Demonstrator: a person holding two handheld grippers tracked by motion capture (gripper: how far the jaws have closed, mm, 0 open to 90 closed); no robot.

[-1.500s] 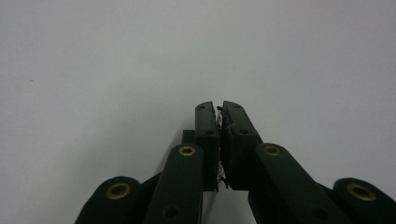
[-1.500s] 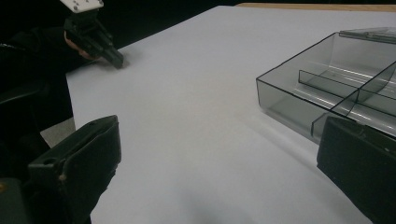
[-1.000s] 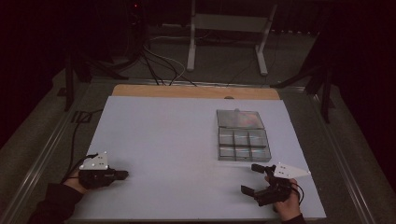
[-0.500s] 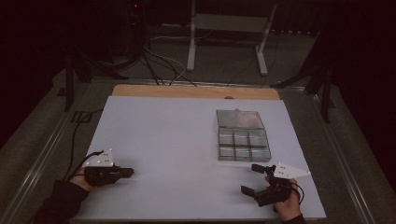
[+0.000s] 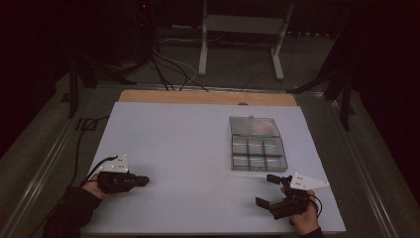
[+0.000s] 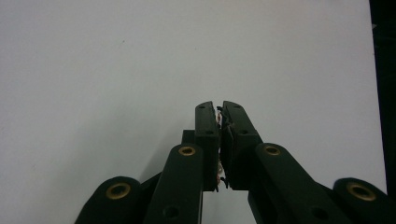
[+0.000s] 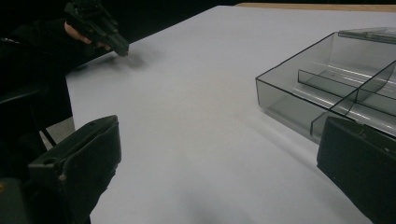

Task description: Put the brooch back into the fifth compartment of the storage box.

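Sliding rightward along the frame's bottom left, the left tongs [image 5: 143, 180] are lying clenched and empty on the tabletop [image 5: 188, 144]. Right tongs [image 5: 264, 190], released, are waiting lower right, beside the open compartment box [image 5: 257, 153]; nothing is being handled yet.

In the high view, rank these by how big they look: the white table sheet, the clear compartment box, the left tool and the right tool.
Largest to smallest:
1. White table sheet, by far the largest.
2. Clear compartment box, lid open.
3. Right tool and left tool: they look about alike, and the right one's spread jaws make ranking unsure.
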